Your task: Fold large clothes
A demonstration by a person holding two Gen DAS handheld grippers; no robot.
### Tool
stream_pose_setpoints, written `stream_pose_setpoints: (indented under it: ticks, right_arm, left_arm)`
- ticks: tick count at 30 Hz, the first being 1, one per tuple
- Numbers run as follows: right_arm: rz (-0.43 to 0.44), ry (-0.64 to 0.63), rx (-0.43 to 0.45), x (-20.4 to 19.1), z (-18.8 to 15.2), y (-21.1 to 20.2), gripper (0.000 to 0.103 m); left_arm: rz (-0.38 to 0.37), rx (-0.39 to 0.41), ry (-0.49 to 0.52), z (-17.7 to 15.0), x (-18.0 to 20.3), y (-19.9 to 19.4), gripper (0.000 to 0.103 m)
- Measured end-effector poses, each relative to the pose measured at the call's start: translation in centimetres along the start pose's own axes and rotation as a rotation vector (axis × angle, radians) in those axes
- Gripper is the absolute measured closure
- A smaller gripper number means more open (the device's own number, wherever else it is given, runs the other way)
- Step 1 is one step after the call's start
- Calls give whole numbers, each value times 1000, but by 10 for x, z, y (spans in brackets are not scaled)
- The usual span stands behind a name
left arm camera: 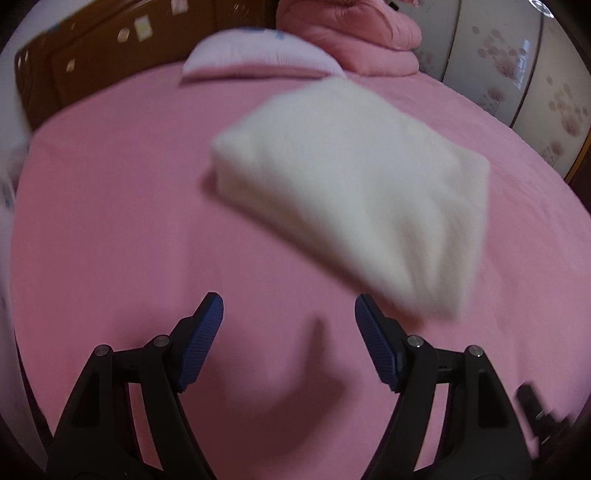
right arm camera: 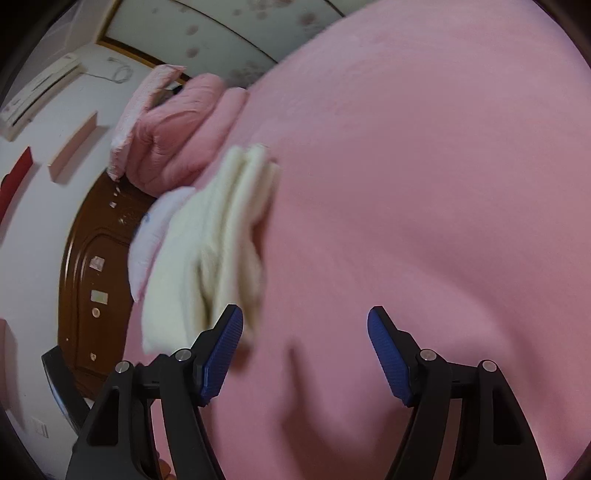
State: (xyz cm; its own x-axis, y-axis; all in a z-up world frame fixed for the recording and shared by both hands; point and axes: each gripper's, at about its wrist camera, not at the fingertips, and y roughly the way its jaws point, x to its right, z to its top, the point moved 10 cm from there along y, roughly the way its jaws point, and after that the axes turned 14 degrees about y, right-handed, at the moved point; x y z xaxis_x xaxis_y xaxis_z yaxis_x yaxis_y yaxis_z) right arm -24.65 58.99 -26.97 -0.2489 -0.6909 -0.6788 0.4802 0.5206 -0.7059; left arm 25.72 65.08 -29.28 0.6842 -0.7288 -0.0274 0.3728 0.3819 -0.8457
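In the left wrist view, the left gripper (left arm camera: 289, 306) is hanging over the bed (left arm camera: 110, 221) with its jaws apart and nothing between them. The cloth (left arm camera: 354, 192) is lying folded in a thick cream pad in the middle of the bed, just past the right finger. A pillow (left arm camera: 255, 59) and a quilt (left arm camera: 354, 33) are sitting behind the cloth, by the headboard (left arm camera: 85, 62).

In the right wrist view, the right gripper (right arm camera: 305, 325) is also standing apart and empty. The cloth (right arm camera: 207, 258) is lying to its left, with its layered edges (right arm camera: 258, 162) showing.

A finger may be catching those loose layers and pulling the fold open. Lots of bare bed is lying on the near side of the cloth, so both grippers are getting room to move.
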Motion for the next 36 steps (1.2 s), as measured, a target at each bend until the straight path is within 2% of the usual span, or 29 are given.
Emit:
stream_pose_setpoints:
  ticks: [3,7,10,12,14,16,20,24,26,29,32,36]
  right_arm:
    - [-65,-42,-41,51,-25,-51,32]
    - [-159,-164,-102,120,-53,-118,30]
    - [-270,-242,-114,176,-66,-168,17]
    - [-325,-242,-146,207,-72,-202,14]
    - [-329,-192,-211,230,-78,-243,9]
    - [-340,-148,-229,247,-77,-285,5]
    - [-395,-135,-184,263,-60,-363,3]
    - [-445,-131,-85,267,-36,-431,2]
    - [-458,-117,-50,267,-27,-457,1]
    - [-473,-108,2,260,-15,-489,1]
    - [-475,-113,5,255,-16,-511,1]
    - [-447,-189,-5,232,-25,-530,1]
  left_arm:
    - [-10,-44,5,-35,24,-26,32]
    - [-27,-139,147,-91,75,-59,32]
    - [-25,-185,266,-135,107,-89,32]
    - [-46,-238,337,-170,128,-118,32]
    - [-85,-289,386,-195,150,-150,32]
    - [-142,-307,435,-213,173,-188,32]
    - [-221,-286,522,-241,221,-267,32]
    - [-316,-312,514,-266,273,-330,32]
    - [-347,-315,513,-263,294,-353,32]
    - [-352,-250,577,-255,322,-390,32]
    - [-342,-180,627,-246,336,-422,32]
    - [-384,-136,627,-237,349,-456,32]
